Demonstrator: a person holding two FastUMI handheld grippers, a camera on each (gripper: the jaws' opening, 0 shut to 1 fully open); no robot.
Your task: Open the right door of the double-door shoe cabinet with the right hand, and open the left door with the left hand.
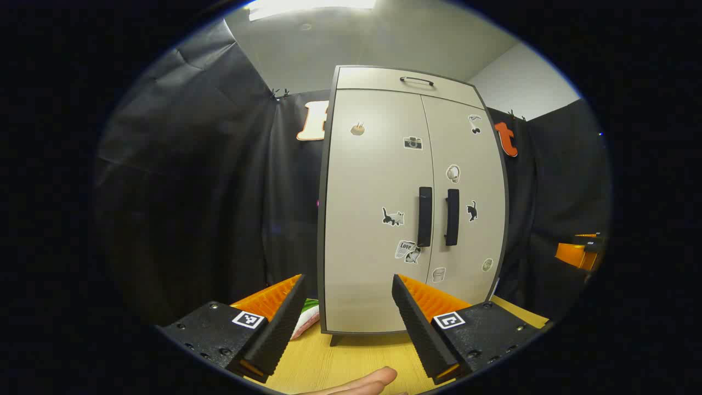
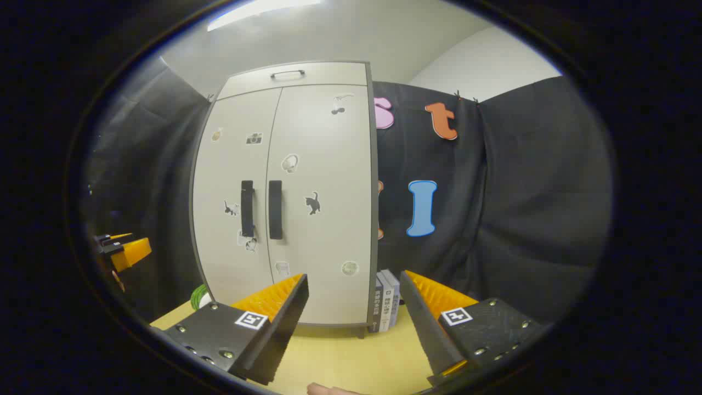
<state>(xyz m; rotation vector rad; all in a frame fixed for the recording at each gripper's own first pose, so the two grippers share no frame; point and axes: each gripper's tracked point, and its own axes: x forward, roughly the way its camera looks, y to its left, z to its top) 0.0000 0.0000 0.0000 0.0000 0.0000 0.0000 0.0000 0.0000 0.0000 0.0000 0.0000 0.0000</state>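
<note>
Left gripper view: shoe cabinet [image 1: 384,219] upright on wooden bench [image 1: 340,362], both doors closed; left handle [image 1: 424,216] and right handle [image 1: 452,216] side by side at the middle seam. Left gripper [image 1: 348,307] spread wide, holding nothing, short of the cabinet. Right gripper view: right gripper [image 2: 354,304] likewise wide apart and empty; books [image 2: 386,300], probably, beside the cabinet's right side.

Both cameras are riding low over the wooden table [image 1: 340,362], looking up at the shoe cabinet [image 1: 378,219] from near: the left gripper view is facing toward 1 o'clock, the right gripper view toward 11 o'clock, sharing the closed doors.
</note>
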